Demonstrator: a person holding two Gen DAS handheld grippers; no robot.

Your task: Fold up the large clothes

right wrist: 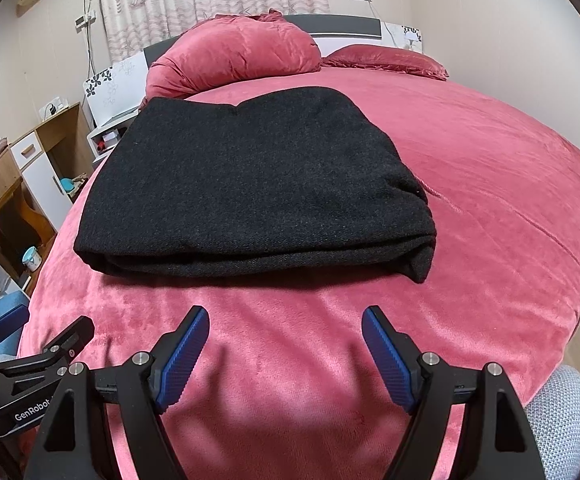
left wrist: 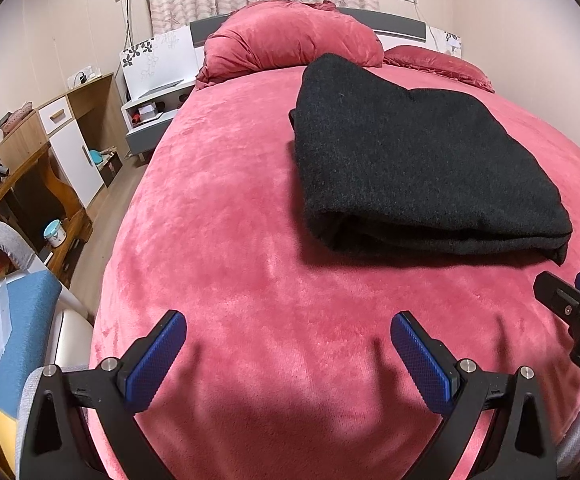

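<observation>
Dark garment [right wrist: 246, 184] lies folded in a thick stack on the pink bed [right wrist: 490, 184], rounded fold edge nearest you, long axis left to right; folding looks finished or one halving short; your left gripper [left wrist: 288, 346] and right gripper [right wrist: 286, 340] hover near, both spread and empty; next, grip a side edge.

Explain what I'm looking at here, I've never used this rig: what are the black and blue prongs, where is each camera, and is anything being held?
Each picture comes from a fisheye camera on a tool that a person carries. The prongs are its two fingers. The left wrist view shows the left hand-held gripper, the right wrist view the right hand-held gripper. Both are open over the pink bed and hold nothing. A dark grey folded garment lies ahead of them on the bed, with pink pillows beyond it at the headboard.
</observation>
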